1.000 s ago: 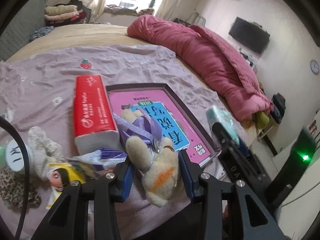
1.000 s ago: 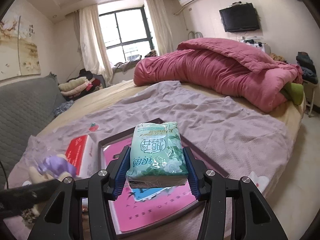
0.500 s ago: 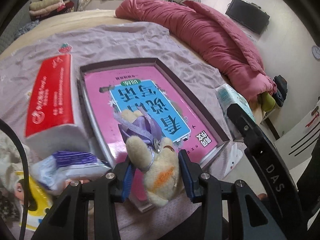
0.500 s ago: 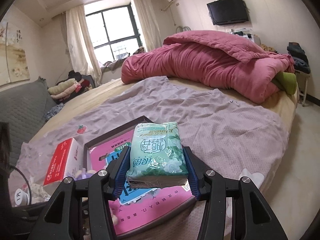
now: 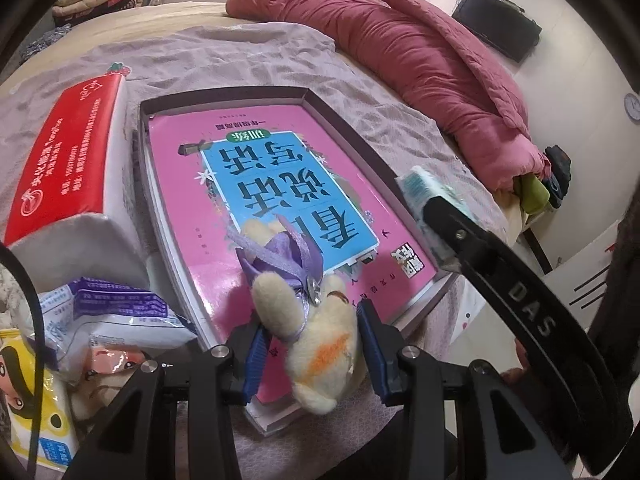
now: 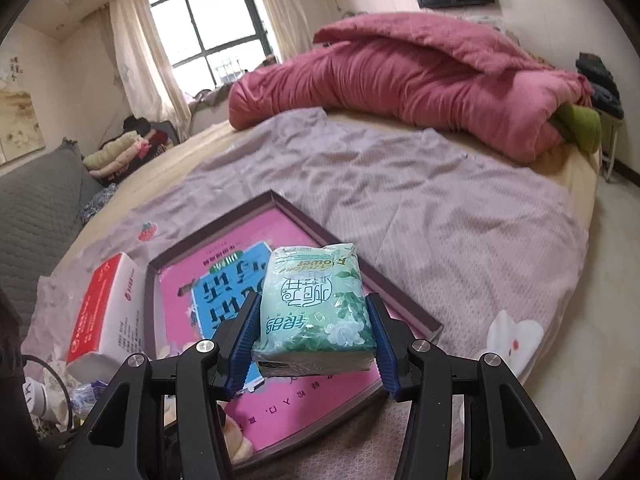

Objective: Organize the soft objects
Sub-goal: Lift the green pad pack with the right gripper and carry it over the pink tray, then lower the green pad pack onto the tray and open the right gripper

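You hold one soft item in each tool above the shallow tray on the bed, midway through carrying both in. Your left gripper pinches a cream plush toy with a purple ribbon, its blue pads pressed into the body, hanging over the tray's near edge at 6 o'clock in the left wrist view. Your right gripper is clamped on a green tissue pack, poised over the tray's near right corner; in the left view that same pack shows at 3 o'clock. A pink book already fills the tray floor. Outside the tray, at 9 o'clock in the left view, lies a red tissue box, touching the tray's left wall, with a blue-and-white packet and a yellow packet at 8 o'clock.

The step in hand looks like placement. The next move probably calls for lowering each item onto the book, keeping the two tools apart, then spreading the jaws; the plush may cling to the pads.

Compared with a second ago, the left camera sits lower and closer, so the tray fills far more of its view, and the right tool has come forward over the tray. Neither grip has changed.
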`<act>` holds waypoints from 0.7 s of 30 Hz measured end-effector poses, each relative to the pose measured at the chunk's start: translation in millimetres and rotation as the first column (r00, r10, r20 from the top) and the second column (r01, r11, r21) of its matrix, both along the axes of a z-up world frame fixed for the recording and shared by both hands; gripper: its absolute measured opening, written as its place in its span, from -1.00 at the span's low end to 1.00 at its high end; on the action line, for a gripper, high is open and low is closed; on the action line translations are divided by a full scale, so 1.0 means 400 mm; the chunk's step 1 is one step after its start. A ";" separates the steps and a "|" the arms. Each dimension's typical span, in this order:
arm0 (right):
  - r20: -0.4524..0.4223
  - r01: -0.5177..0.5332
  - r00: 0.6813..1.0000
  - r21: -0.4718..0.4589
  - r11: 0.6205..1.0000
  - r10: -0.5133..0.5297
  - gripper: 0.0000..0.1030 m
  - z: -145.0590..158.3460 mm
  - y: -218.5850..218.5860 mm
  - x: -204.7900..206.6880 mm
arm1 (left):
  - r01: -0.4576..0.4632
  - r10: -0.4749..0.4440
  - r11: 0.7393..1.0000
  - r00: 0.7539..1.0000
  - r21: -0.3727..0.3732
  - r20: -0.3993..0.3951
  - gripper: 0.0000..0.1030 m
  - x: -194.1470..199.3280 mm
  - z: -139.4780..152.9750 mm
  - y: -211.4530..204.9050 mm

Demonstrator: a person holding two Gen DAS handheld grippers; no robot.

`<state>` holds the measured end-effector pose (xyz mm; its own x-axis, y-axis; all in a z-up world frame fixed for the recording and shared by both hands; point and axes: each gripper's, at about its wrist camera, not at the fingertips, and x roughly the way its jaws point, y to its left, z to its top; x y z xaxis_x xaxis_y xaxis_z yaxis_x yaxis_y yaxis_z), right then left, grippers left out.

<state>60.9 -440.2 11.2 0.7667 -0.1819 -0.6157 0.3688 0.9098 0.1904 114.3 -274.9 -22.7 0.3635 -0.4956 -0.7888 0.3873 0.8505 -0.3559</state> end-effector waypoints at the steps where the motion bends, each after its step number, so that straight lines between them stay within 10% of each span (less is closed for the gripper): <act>1: -0.006 0.002 1.000 0.004 1.000 -0.002 0.03 -0.003 -0.002 0.002 | 0.004 -0.004 1.000 1.000 0.001 0.000 -0.17 -0.001 -0.001 -0.001; 21: -0.200 0.053 0.979 0.022 0.998 -0.047 0.03 -0.082 -0.031 0.066 | -0.006 0.006 1.000 1.000 0.014 -0.008 -0.16 -0.009 -0.018 0.009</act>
<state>87.2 -452.6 -21.6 0.6186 -0.1981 -0.7603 0.4467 0.8848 0.1329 110.6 -271.5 -30.1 0.3600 -0.4827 -0.7983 0.3794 0.8575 -0.3474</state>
